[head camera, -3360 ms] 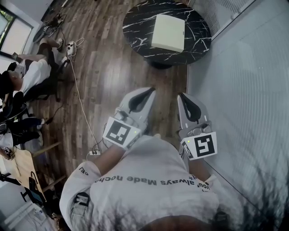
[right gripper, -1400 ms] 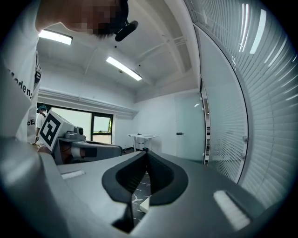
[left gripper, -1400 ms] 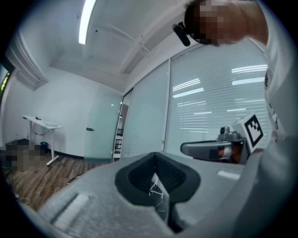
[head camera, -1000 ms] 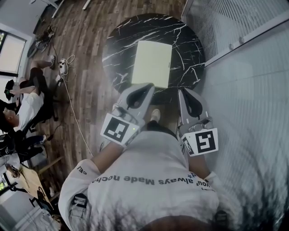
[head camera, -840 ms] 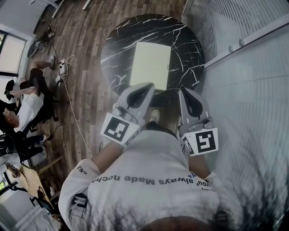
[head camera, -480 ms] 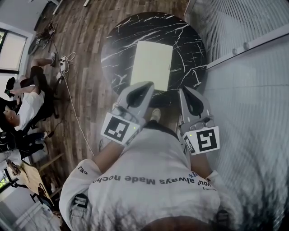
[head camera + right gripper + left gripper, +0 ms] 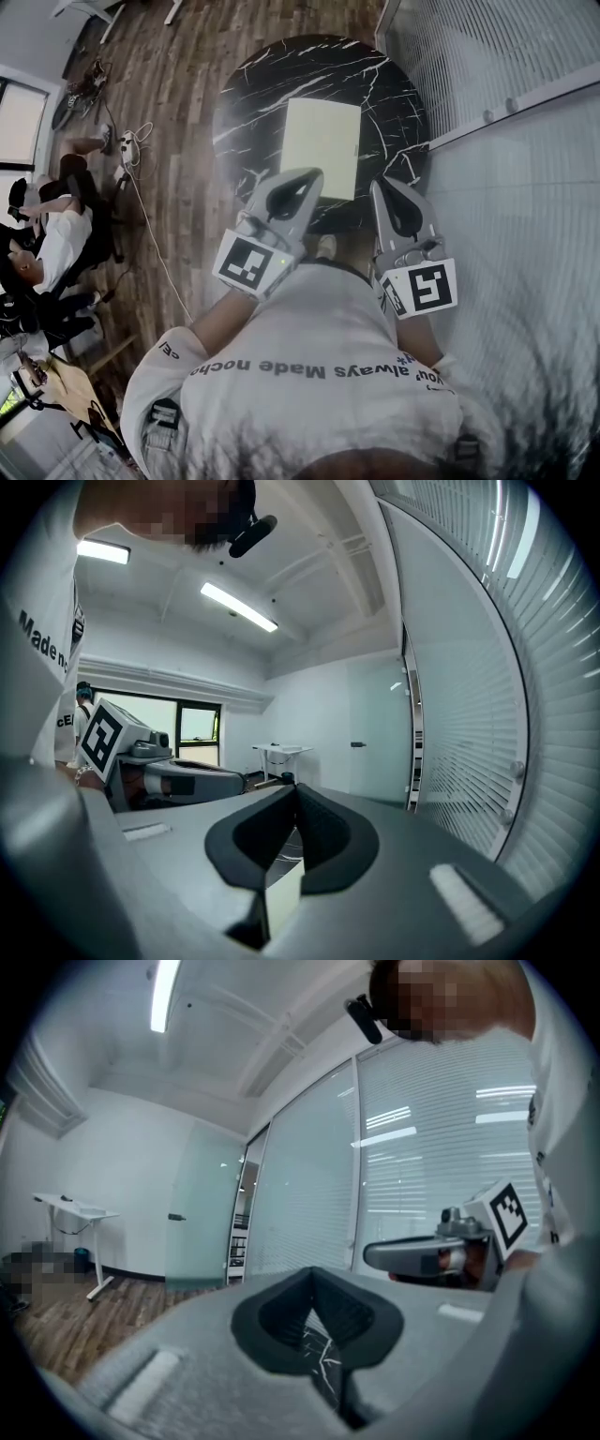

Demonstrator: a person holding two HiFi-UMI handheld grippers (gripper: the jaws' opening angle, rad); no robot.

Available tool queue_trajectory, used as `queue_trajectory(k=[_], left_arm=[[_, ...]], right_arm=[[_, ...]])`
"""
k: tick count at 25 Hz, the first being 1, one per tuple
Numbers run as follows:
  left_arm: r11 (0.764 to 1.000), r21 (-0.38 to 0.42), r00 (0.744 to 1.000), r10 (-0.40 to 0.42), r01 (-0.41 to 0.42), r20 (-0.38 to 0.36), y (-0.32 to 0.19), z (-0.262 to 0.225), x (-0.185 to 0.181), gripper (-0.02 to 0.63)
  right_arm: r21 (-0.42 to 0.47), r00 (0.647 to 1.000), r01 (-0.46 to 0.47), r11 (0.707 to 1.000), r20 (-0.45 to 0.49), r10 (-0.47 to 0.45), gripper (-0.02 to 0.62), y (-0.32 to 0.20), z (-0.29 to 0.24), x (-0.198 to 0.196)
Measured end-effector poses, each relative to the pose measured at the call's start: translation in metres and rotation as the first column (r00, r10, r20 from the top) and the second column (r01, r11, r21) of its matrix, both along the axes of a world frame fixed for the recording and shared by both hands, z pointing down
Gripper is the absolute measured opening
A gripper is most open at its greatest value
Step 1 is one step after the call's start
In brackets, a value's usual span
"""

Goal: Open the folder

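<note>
1. A round black table (image 7: 251, 111) w/ white cracks stands on a wood floor (image 7: 187, 56). The folder (image 7: 322, 148) is pale yellow. It lies flat & shut near the middle of the table.
2. Just right of the table is a glass wall (image 7: 469, 56) w/ blinds.
3. Left of the table, well apart, a power strip (image 7: 125, 147) lies on the floor. Farther out that way, people (image 7: 56, 234) sit on chairs.
4. The left gripper (image 7: 300, 183) is at the near side of the table. Its jaws are pressed together w/ nothing in them. From the head view its tip hides the folder's near left corner. I can't tell if it touches.
5. The right gripper (image 7: 392, 192) is at the near side too, beside the folder's near right corner. Its jaws are tight together & empty. It hides a bit of the table's rim.
6. Only the left gripper view shows a frosted door (image 7: 202, 1204) & a white desk (image 7: 75, 1208) far past the table. A bit of the cracked table top peeks through the gap behind its jaws.
7. Only the right gripper view shows a window (image 7: 178, 724), long lights (image 7: 239, 607) overhead & the folder's pale edge (image 7: 284, 897) low behind its jaws.
</note>
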State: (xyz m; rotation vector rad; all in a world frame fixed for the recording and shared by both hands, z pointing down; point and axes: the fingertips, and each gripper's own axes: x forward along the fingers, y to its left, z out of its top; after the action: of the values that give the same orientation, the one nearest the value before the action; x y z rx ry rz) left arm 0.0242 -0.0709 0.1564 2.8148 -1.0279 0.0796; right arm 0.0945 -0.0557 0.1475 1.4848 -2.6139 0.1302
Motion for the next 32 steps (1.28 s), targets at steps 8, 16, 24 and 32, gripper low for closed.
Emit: queue_trajectory(k=[8, 16, 24, 32], left_arm=[[1.0, -0.004, 1.0, 0.013, -0.013, 0.021, -0.019, 0.002, -0.02, 0.003], [1.0, -0.004, 1.0, 0.003, -0.003, -0.007, -0.03, 0.004, -0.019, 0.003], [0.999, -0.036, 1.0, 0.009, -0.009, 0.017, -0.041, 0.025, -0.016, 0.002], [0.997, -0.075, 0.997, 0.017, -0.011, 0.071, -0.053, 0.069, -0.013, 0.002]], right_arm=[[0.015, 1.0, -0.007, 1.0, -0.022, 0.007, 0.002, -0.016, -0.006, -0.017], [0.0, 0.999, -0.043, 0.999, -0.021, 0.043, 0.002, -0.027, 0.007, -0.006], [-0.015, 0.998, -0.048, 0.999, -0.028, 0.048, 0.002, -0.037, 0.02, -0.001], [-0.055, 0.997, -0.067, 0.996, -0.046, 0.065, 0.004, -0.049, 0.054, 0.014]])
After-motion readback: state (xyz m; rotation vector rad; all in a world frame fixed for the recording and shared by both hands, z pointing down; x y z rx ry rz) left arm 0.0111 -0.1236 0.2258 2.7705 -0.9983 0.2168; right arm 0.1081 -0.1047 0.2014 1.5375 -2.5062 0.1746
